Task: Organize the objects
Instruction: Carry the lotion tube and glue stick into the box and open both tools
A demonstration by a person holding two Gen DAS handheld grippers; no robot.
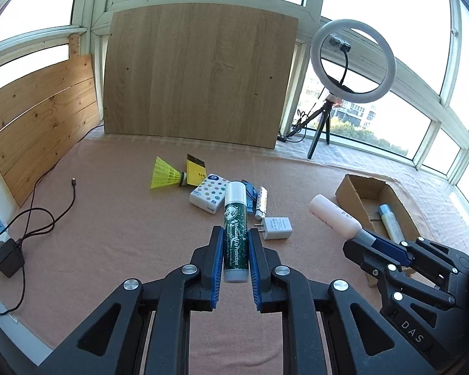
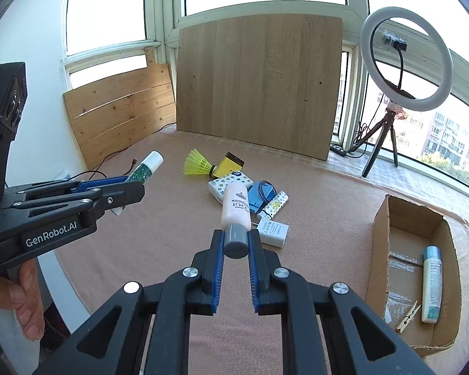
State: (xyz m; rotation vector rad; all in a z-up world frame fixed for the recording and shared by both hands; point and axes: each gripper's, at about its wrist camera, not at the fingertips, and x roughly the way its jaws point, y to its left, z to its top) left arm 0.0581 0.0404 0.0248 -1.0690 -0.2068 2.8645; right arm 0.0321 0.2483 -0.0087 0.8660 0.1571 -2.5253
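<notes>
2 tongs are mine here, 1 in each hand, and each is clamped on 1 thing. My left tongs [image 1: 236,243] pinch a green lip-balm tube [image 1: 235,228] with a white cap, its length running along the blue pads, raised clear of the pink tabletop [image 1: 115,228]. My right tongs [image 2: 236,243] squeeze the grey cap of 1 pale pink bottle [image 2: 235,207], whose body sticks out forward past the tips (it also hangs in the air, not resting on anything).

On the tabletop, in 1 loose cluster ahead of me, I count 6 things: 1 yellow shuttlecock [image 1: 168,175], 1 small yellow card pack [image 1: 196,168] just behind it, 1 white tissue pack [image 1: 209,195] with coloured dots, 1 blue item [image 2: 261,198] with a dark cord on top, 1 small white patterned tube [image 2: 276,204] beside it, and 1 white plug adapter [image 1: 276,227] nearest to me.

Off to the right lies 1 open cardboard box [image 2: 380,250]. Inside it I see 1 white bottle with a blue cap [image 2: 432,284] lying flat, 1 wooden clothespin [image 2: 408,314] and some clear plastic wrap.

At the back stand 2 wooden boards against the windows, and 1 ring light [image 1: 353,61] on a tripod at the right. 1 black cable [image 1: 47,212] trails along the left edge to a power strip. 1 hand [image 2: 18,300] of mine shows on the left handle.
</notes>
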